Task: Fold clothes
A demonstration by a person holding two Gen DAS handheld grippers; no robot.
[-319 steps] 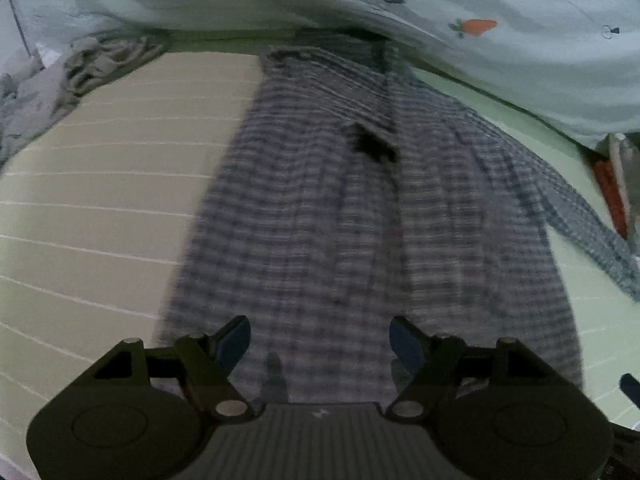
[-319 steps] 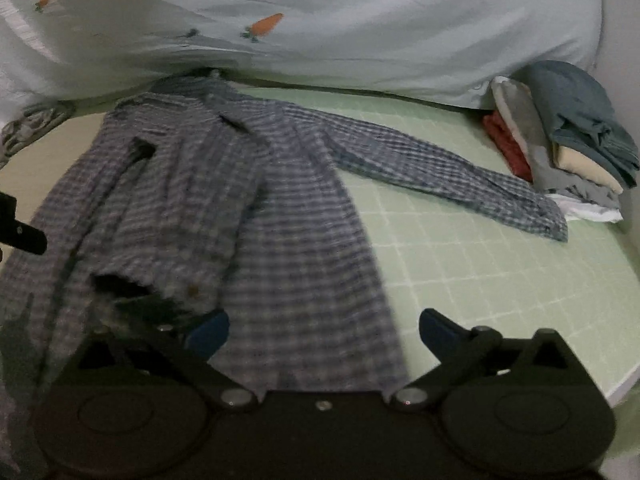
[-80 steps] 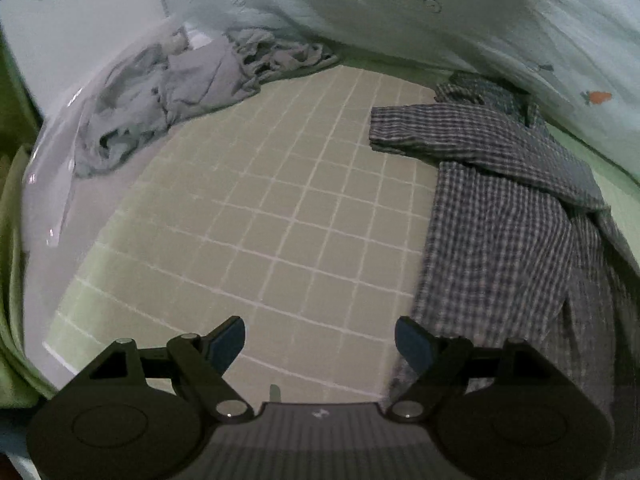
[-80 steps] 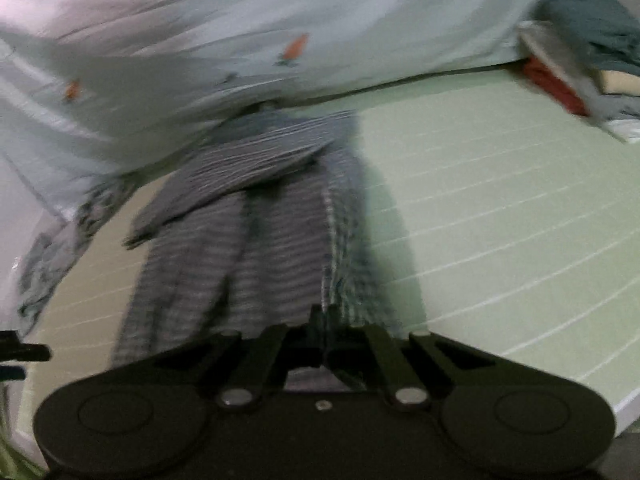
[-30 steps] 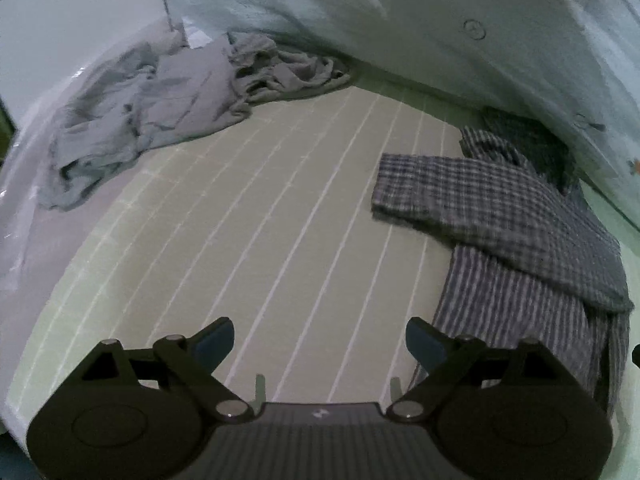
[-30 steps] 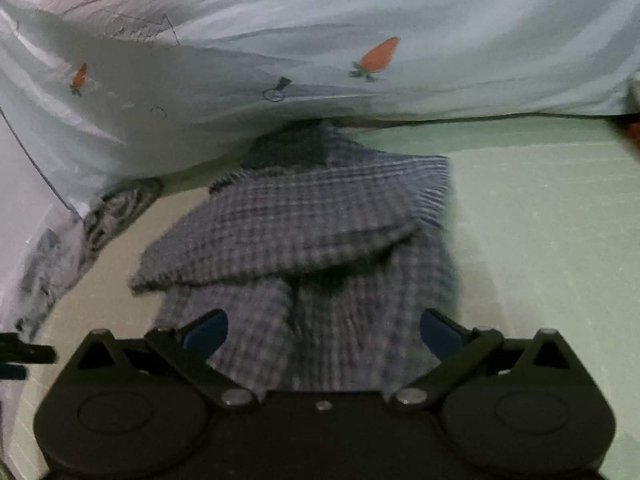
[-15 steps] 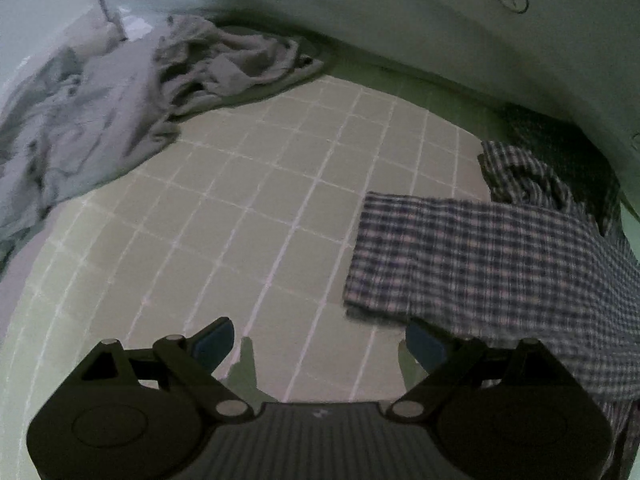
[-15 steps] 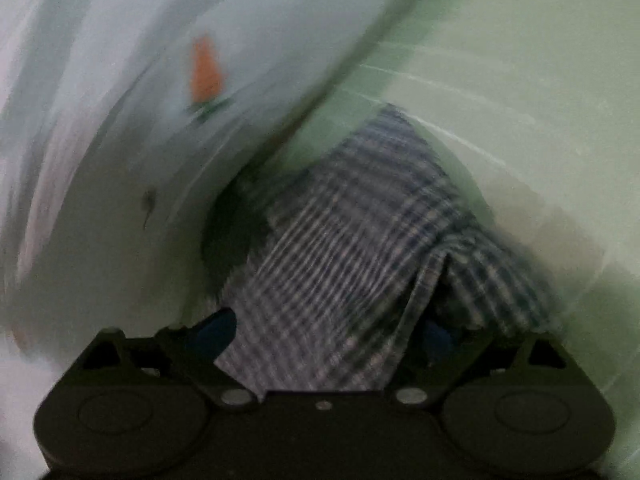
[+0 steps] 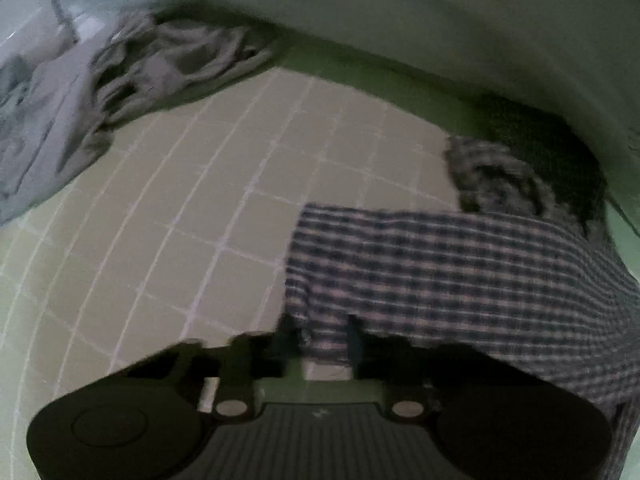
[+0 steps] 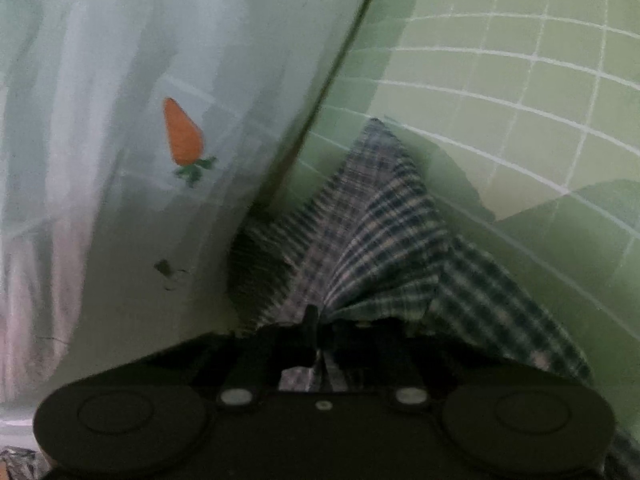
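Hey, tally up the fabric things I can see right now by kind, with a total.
Plaid shirts: 1, the plaid shirt, clamped by the left gripper and the right gripper.
Crumpled grey garment heaps: 1, the grey clothes heap.
Carrot-print sheets: 1, the carrot-print sheet.
Grid-pattern covers: 1, the green grid cover.
Total: 4.

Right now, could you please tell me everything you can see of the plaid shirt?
The plaid shirt is a thin woven fabric checked in dark blue and pale lines, lying partly folded on the green gridded mat, with a sleeve laid flat across its body. Its far end is rumpled against the pale carrot-print cloth. The left hand-held gripper is shut on the sleeve's near corner; the right hand-held gripper is shut on another part, which rises from it in a gathered, tented peak.
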